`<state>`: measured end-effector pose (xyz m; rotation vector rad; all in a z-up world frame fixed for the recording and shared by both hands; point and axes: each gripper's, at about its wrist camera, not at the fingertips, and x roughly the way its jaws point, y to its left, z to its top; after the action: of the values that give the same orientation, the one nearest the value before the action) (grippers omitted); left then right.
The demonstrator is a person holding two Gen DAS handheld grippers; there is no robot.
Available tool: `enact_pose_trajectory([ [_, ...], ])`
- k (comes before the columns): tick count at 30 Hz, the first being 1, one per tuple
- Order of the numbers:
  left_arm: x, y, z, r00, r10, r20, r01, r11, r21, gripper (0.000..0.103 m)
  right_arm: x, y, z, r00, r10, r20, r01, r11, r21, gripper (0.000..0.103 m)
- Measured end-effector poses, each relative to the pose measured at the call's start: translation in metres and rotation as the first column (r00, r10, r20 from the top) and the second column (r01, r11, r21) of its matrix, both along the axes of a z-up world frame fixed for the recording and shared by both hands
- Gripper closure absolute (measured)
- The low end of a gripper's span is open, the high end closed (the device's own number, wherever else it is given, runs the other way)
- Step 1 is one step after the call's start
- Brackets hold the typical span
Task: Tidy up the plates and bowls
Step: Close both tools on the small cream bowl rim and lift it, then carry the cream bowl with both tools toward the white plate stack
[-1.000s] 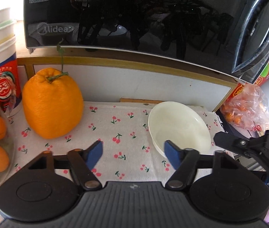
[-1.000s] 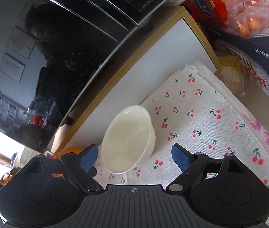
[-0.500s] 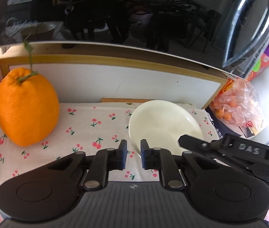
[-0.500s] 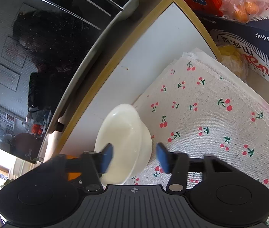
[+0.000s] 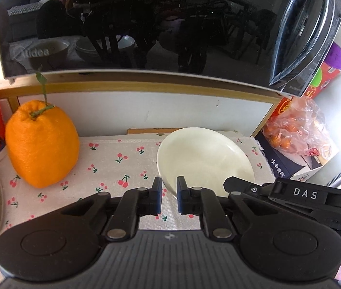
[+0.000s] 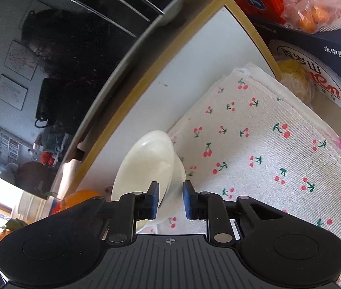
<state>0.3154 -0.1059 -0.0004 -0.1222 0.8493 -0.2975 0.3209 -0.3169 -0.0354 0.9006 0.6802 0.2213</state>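
The left wrist view looks down into a shallow, glossy cream bowl [image 5: 204,159] sitting on a coarse white cloth printed with red cherries [image 5: 112,159], below a black mirror-fronted microwave [image 5: 146,24]. The left gripper [image 5: 169,196] has its blue pads drawn nearly together with the bowl's near rim just between their tips; whether they actually press the rim cannot be told. Only this view shows the big, pebbly, stemmed orange citrus [image 5: 41,144] standing well left of the bowl, and the other tool's black arm lying over the bowl's right edge. The right wrist view shows the same bowl [image 6: 146,166] edge-on, revealing its rounded outer wall. The right gripper [image 6: 170,198] has just been closing, and its jaws straddle the rim, one pad inside and one outside. A dark blue carton [image 6: 315,55] stands beyond the cloth [image 6: 266,144], with a crinkled bag of small oranges [image 6: 315,2] on top.
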Motion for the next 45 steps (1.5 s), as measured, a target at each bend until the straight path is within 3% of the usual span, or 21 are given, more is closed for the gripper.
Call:
enact_pose_trajectory([
  [20, -0.061, 0.015, 0.053, 0.999, 0.019, 0.027, -0.018, 1.000, -0.022, 0.092, -0.058, 0.012, 0.071, 0.998, 0.039, 0.049, -0.036, 0.996, -0.077, 0.082],
  [34, -0.110, 0.036, 0.063, 0.999, 0.030, 0.011, -0.030, 0.999, -0.039, 0.092, -0.106, 0.031, 0.092, 0.998, 0.063, 0.027, -0.059, 0.990, -0.126, 0.082],
  [45, -0.156, 0.070, 0.062, 1.000, 0.030, 0.008, -0.030, 0.999, -0.034, 0.092, -0.146, 0.067, 0.086, 0.994, 0.110, -0.006, -0.110, 0.983, -0.148, 0.081],
])
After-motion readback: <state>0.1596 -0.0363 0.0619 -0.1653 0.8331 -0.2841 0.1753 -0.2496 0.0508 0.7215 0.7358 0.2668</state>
